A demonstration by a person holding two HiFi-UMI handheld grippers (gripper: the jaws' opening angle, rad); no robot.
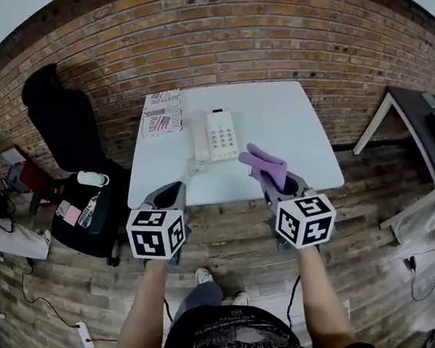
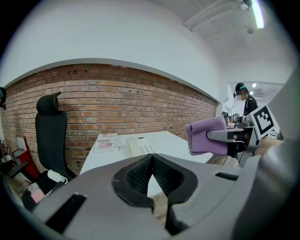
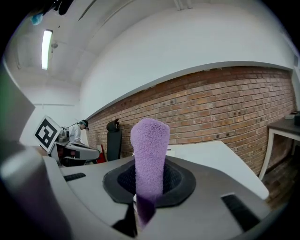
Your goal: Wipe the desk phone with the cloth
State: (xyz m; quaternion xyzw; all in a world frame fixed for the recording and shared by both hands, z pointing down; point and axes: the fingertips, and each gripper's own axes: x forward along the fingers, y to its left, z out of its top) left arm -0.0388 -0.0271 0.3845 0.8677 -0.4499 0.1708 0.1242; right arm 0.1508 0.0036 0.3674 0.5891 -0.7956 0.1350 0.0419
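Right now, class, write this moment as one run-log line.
left claw: shut, empty | right claw: shut on cloth | cloth: apart from desk phone

White table [image 1: 297, 122] against a brick wall [image 1: 264, 33]; on it, a white desk phone [image 1: 215, 135] near the middle and a printed box [image 1: 161, 112] at the far left corner, just beside the phone. Right gripper [image 1: 269, 175] over the table's near edge, clamped on a purple cloth [image 1: 263, 163] that sticks out toward the phone. Left gripper [image 1: 176, 189] at the near edge, left of the phone. Black office chair [image 1: 61, 124] left of the table. Wooden plank floor [image 1: 232, 241].
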